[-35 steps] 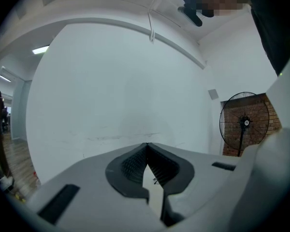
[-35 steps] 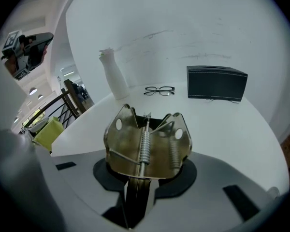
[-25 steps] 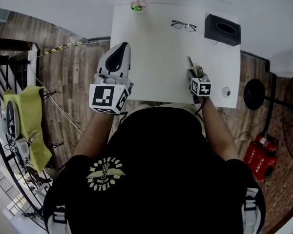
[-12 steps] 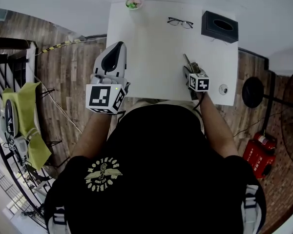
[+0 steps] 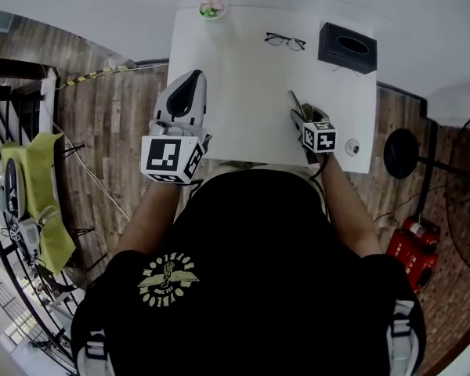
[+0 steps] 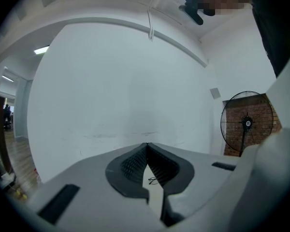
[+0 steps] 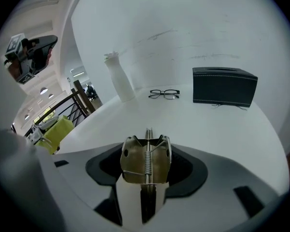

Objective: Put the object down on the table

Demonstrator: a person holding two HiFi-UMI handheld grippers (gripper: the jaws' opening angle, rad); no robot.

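A brass-coloured metal spring clip point(image 7: 146, 166) sits between the jaws of my right gripper point(image 7: 146, 149), its two wings touching the dark pads on either side. The jaws are opening. In the head view this gripper point(image 5: 301, 114) lies low over the white table point(image 5: 243, 92) near its front right part, with the clip point(image 5: 295, 103) pointing away from me. My left gripper point(image 5: 189, 81) is held above the table's left edge, shut, with nothing in it; in its own view the jaw tips point(image 6: 147, 146) meet.
Black-framed glasses point(image 5: 284, 41) point(image 7: 164, 94) and a black tissue box point(image 5: 347, 47) point(image 7: 224, 86) lie at the table's far right. A small plant pot point(image 5: 211, 9) stands at the far left corner. A fan base point(image 5: 399, 153) and a red extinguisher point(image 5: 412, 245) are on the floor at the right.
The right gripper has shifted slightly forward and left over the table, and the clip between its jaws has spread wider. The left gripper has barely moved.
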